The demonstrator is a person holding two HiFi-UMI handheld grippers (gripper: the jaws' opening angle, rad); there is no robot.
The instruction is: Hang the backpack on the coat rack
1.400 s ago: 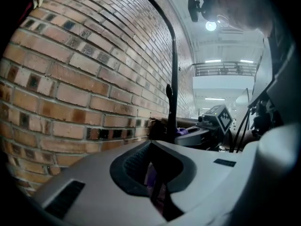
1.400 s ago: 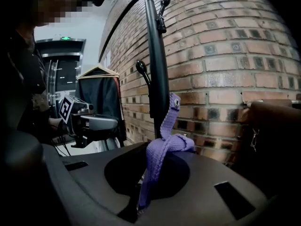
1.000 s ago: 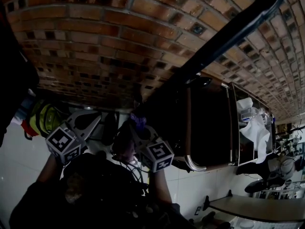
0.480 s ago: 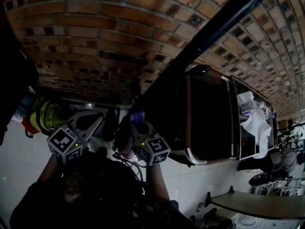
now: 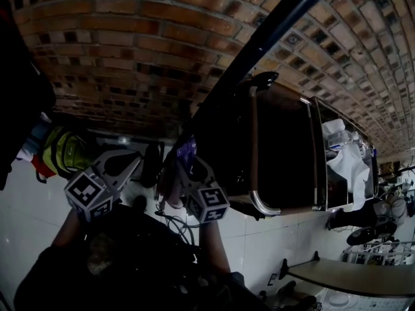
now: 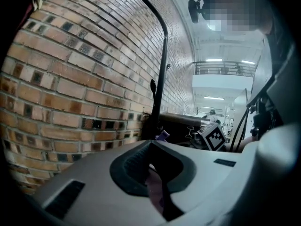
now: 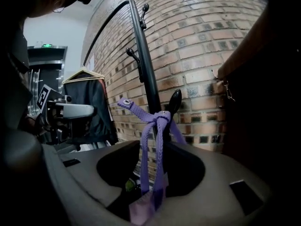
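At lower centre of the head view, the right gripper (image 5: pixel 183 167) sits against the black coat rack (image 5: pixel 279 24), whose pole runs diagonally from upper right down to the middle. Its jaws have just been opening and now stand spread, with the backpack's purple strap (image 7: pixel 157 140) passing between them but no longer pinched. To its left, the left gripper (image 5: pixel 131 165) has its jaws nearly together on a scrap of purplish fabric (image 6: pixel 156 192). Whether that scrap belongs to the backpack I cannot tell.

The backpack itself is mostly lost in the dark. A pinkish bulk (image 5: pixel 170 188) just left of the right gripper is probably its top, close beside the pole.

In the right gripper view the strap appears looped round a low hook (image 7: pixel 175 101). If the loop rests only on the knob's tip, the bag's weight could slide it off. Drawing the right gripper back could also snag the strap on a jaw and lift it free.

The strap's long axis runs nearly upright from the jaws to the hook. Its riveted free end points toward the upper left.
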